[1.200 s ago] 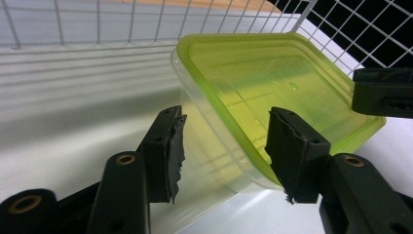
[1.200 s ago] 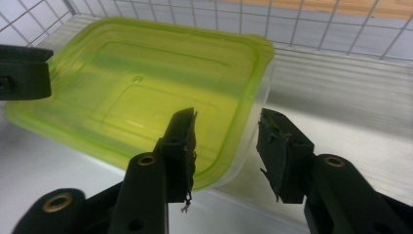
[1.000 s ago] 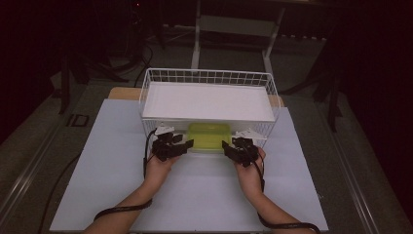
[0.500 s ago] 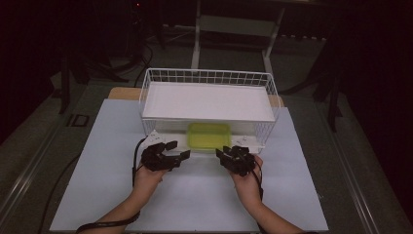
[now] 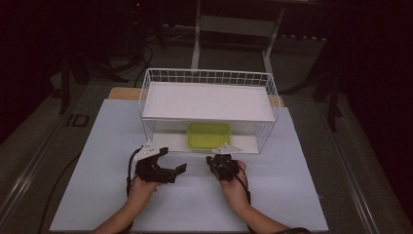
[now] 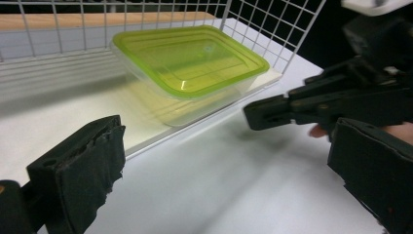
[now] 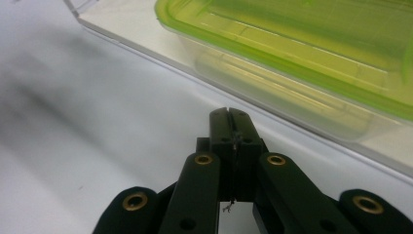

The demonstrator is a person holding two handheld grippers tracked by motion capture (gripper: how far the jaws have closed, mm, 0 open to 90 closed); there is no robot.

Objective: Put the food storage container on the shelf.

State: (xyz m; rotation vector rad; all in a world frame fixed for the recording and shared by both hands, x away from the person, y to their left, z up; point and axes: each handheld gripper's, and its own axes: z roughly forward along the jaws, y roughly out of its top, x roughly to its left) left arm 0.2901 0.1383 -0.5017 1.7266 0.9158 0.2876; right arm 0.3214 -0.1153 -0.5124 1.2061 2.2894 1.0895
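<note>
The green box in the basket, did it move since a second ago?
No. In the high view the green box sits at the same spot under the shelf of the wire basket; only the left gripper and right gripper backed toward the person.

Dim overall in the high view, with a dark, reddish-black surround from 9 through 12 to 3 o'clock. Lit from above: brightest on the table (image 5: 292, 195) and the shelf (image 5: 207, 100), soft shadow under that shelf. Grainy, low in contrast. Brighter in the left gripper view, with a small glare spot on the lid (image 6: 187, 56) and motion smear along the box at centre. Sharp on the closed jaws in the right gripper view, blurred toward 9 o'clock, soft at 12 to 2 o'clock.
</note>
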